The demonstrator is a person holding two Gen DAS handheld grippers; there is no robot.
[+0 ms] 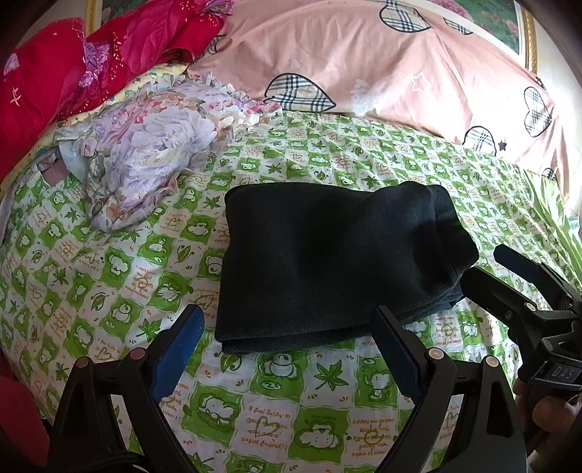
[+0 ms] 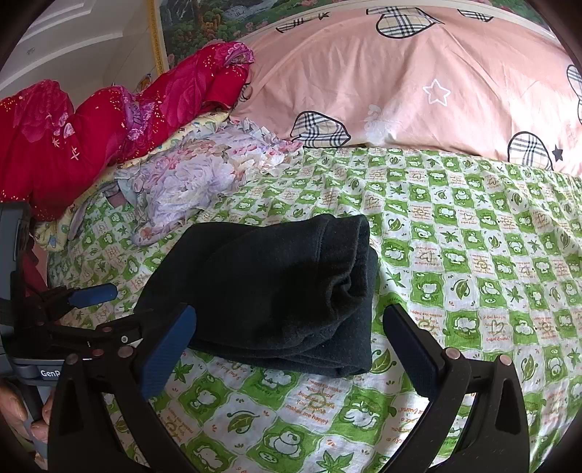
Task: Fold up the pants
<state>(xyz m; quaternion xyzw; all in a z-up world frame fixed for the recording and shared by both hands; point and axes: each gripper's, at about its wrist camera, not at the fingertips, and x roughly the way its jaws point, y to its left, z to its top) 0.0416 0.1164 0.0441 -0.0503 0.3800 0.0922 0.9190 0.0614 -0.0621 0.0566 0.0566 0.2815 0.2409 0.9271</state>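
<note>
The dark green pants (image 1: 327,262) lie folded into a thick rectangle on the green-and-white patterned bed sheet (image 1: 109,283); they also show in the right wrist view (image 2: 276,291). My left gripper (image 1: 287,320) is open and empty, just in front of the bundle's near edge. My right gripper (image 2: 289,324) is open and empty, its jaws standing either side of the bundle's near right corner. In the left wrist view the right gripper (image 1: 487,265) sits at the bundle's right end. In the right wrist view the left gripper (image 2: 120,302) sits at its left.
A crumpled floral cloth (image 1: 145,156) lies behind the pants to the left. A red quilt (image 1: 54,80) is piled at the far left. A pink pillow with plaid hearts (image 1: 363,65) runs along the back, below a framed picture (image 2: 236,18).
</note>
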